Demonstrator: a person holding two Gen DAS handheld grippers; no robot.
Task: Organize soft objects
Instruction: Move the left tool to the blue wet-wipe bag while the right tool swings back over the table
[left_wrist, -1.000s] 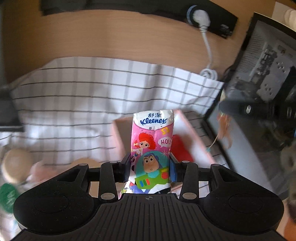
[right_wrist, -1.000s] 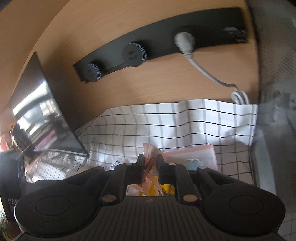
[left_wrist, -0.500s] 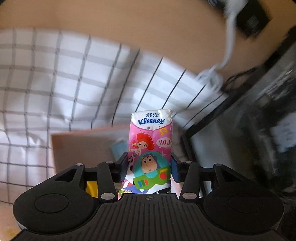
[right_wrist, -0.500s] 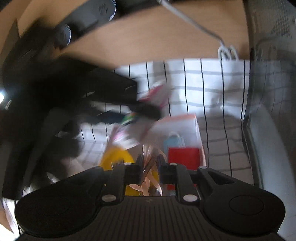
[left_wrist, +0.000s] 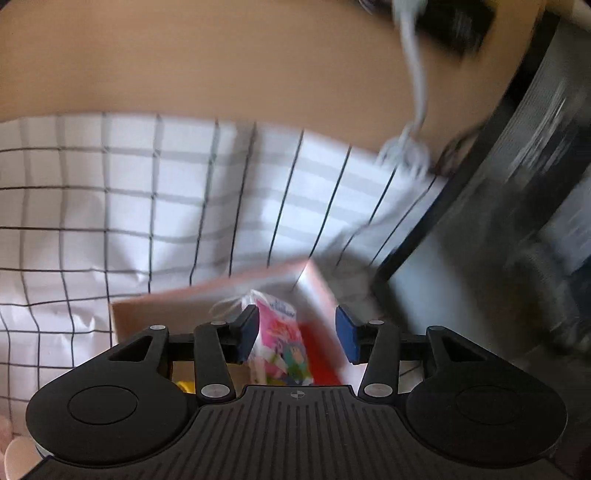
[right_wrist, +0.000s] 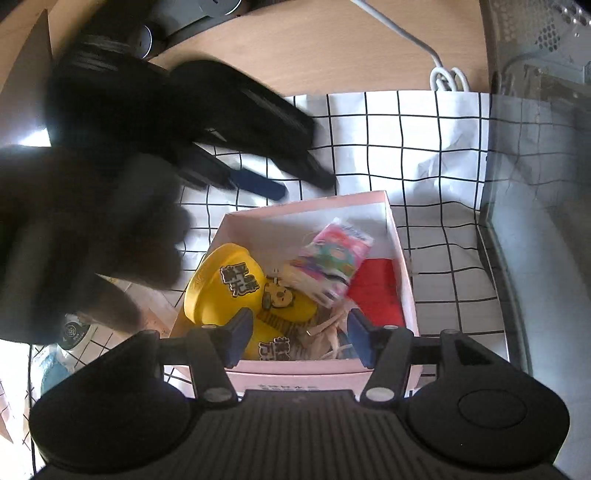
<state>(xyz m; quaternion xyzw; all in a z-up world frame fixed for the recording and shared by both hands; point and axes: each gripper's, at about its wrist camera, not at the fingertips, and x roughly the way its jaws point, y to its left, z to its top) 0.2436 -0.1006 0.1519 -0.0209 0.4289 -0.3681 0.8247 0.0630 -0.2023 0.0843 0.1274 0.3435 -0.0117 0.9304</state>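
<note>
A pink box (right_wrist: 400, 236) stands on the checked cloth. In it lie a pink Kleenex tissue pack (right_wrist: 334, 256), a yellow soft item with cartoon print (right_wrist: 236, 284), a red item (right_wrist: 378, 291) and pale ribbon strips (right_wrist: 328, 332). My right gripper (right_wrist: 297, 339) is open and empty just above the box's near edge. My left gripper (left_wrist: 295, 336) is open above the box (left_wrist: 314, 284), with the tissue pack (left_wrist: 280, 343) loose below its jaws. It also shows blurred in the right wrist view (right_wrist: 291, 181), over the box's far left.
A white cloth with black grid lines (right_wrist: 424, 147) covers the wooden desk (right_wrist: 332, 48). A computer case (right_wrist: 546, 184) stands at the right. A white cable (right_wrist: 447, 75) lies at the back. A dark monitor (right_wrist: 26, 74) is at the left, small items (right_wrist: 70, 332) beside the box.
Both grippers have opened. The tissue pack dropped from my left gripper into the pink box. The ribbon strips left my right gripper and lie in the box.
</note>
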